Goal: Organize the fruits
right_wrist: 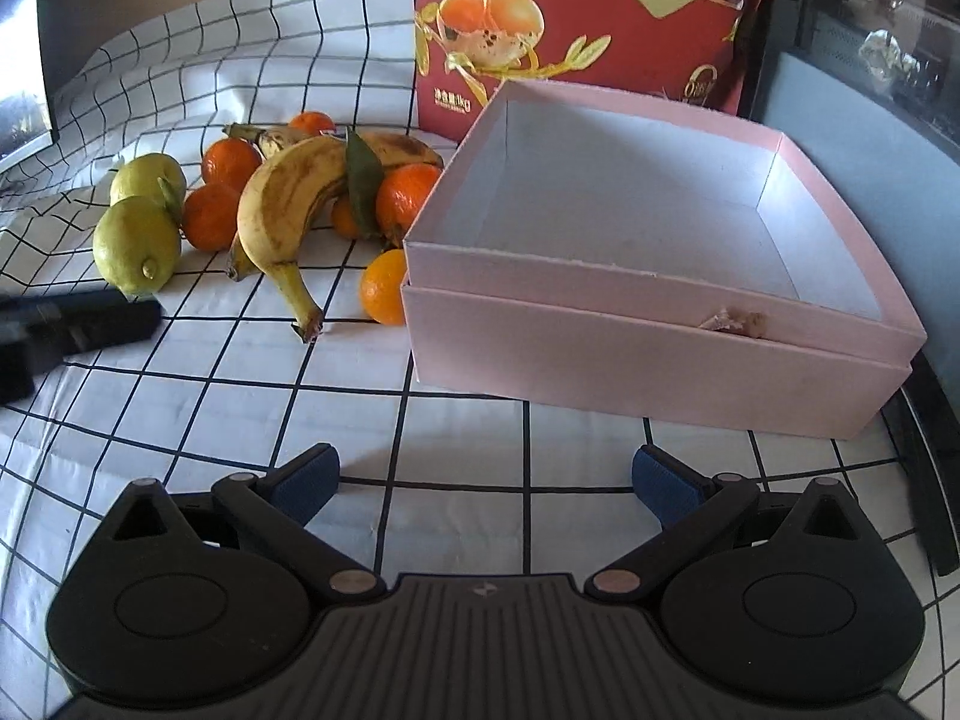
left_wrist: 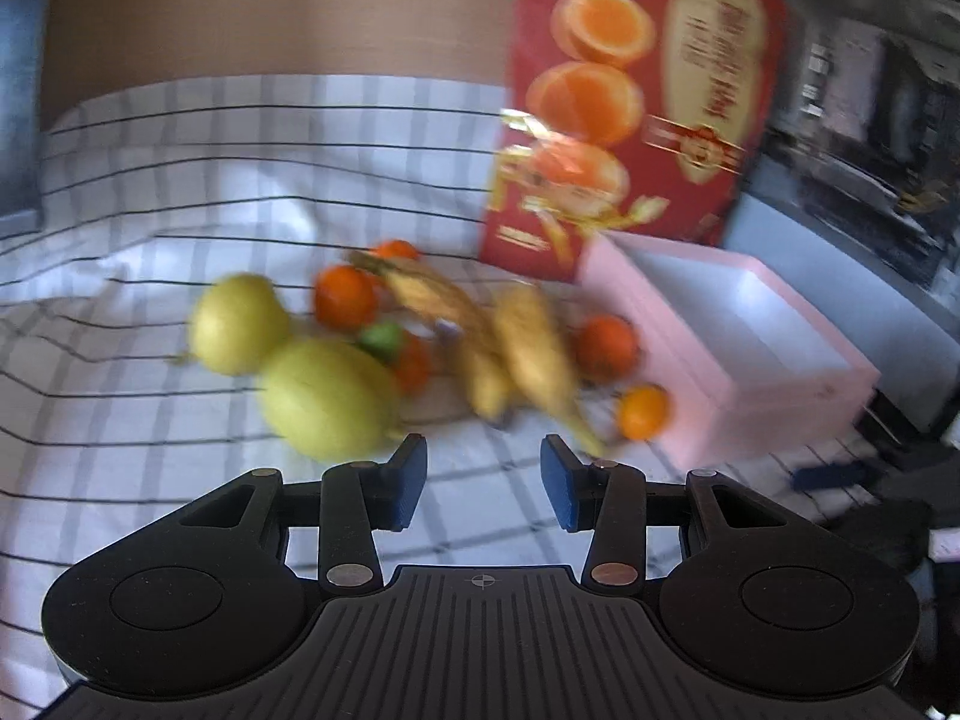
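Note:
A pile of fruit lies on the checked cloth: two yellow-green lemons (right_wrist: 138, 246) (left_wrist: 327, 399), spotted bananas (right_wrist: 288, 204) (left_wrist: 531, 348) and several tangerines (right_wrist: 384, 285) (left_wrist: 642, 411). An open pink box (right_wrist: 654, 324) (left_wrist: 756, 372) with nothing inside stands right of the pile. My left gripper (left_wrist: 483, 483) is open and holds nothing, just short of the fruit; its view is blurred. My right gripper (right_wrist: 486, 483) is open wide and holds nothing, in front of the box. The left gripper's dark finger (right_wrist: 78, 324) shows at the left edge of the right wrist view.
A red fruit carton (right_wrist: 576, 18) (left_wrist: 624, 120) stands upright behind the box. A dark cabinet (right_wrist: 870, 48) is at the right. The cloth (right_wrist: 240, 408) is creased near the lemons. A wooden wall (left_wrist: 270, 12) is behind.

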`<state>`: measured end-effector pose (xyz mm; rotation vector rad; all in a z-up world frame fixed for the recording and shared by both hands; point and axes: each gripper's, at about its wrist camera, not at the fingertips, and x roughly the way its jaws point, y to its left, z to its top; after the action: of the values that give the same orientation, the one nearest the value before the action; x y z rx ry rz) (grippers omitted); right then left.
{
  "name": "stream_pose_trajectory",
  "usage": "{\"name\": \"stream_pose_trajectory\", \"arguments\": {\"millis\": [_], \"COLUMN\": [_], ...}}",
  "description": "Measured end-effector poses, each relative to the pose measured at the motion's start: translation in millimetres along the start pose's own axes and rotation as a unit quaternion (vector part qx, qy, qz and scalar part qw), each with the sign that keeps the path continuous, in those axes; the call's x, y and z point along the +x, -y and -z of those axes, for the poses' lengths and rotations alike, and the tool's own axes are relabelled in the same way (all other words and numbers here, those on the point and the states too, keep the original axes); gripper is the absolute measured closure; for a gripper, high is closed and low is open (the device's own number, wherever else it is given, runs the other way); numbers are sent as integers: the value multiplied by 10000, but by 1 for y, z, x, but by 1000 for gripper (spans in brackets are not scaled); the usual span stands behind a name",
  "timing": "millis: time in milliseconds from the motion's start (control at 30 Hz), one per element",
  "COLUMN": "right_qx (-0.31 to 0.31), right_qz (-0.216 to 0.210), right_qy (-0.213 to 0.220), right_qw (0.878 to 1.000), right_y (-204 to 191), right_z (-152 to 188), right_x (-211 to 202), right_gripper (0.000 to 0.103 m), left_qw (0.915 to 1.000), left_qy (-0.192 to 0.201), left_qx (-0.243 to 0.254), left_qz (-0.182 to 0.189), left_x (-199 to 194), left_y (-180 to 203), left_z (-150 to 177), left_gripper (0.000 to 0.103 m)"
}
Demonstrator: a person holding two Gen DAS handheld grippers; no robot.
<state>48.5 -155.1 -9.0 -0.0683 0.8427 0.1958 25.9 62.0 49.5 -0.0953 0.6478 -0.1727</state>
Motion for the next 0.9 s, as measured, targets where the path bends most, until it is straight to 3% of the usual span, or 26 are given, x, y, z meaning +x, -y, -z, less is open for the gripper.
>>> {"name": "stream_pose_trajectory", "arguments": {"millis": [200,267,367,500,567,633,700,900], "right_qx": [-245,-568,-996,-1112,-771,-232,209,1156], "right_qz": [-8,162,413,118,-7,-449,-578,-631], "right_qy": [-354,-70,640,1222,1039,703,408,-266], "right_qw": [9991,9982,9921,9862,9916,9962,9973,9909], "right_y": [-22,-41,-67,-87,-89,-85,-82,-66], "right_z": [-5,-2,-5,-44,-74,-100,-118,-133], "right_x": [-5,-16,-38,-55,-43,-21,4,53], "right_gripper": [2,10,11,18,22,37,45,51], "left_qw": [9986,9994,9993,9994,9987,9972,9956,9932], "left_qy": [-77,-127,-164,-158,-143,-77,-139,-292], "left_qx": [-300,-263,-313,-307,-491,-721,-914,-1119], "left_qz": [-426,-206,-101,-64,-7,155,161,157], "left_x": [2,7,7,3,-9,-25,-33,-47], "left_y": [-47,-55,-58,-55,-57,-63,-70,-92], "left_z": [-42,-56,-66,-68,-61,-50,-42,-18], "left_gripper": [57,57,57,57,57,57,57,57]}}
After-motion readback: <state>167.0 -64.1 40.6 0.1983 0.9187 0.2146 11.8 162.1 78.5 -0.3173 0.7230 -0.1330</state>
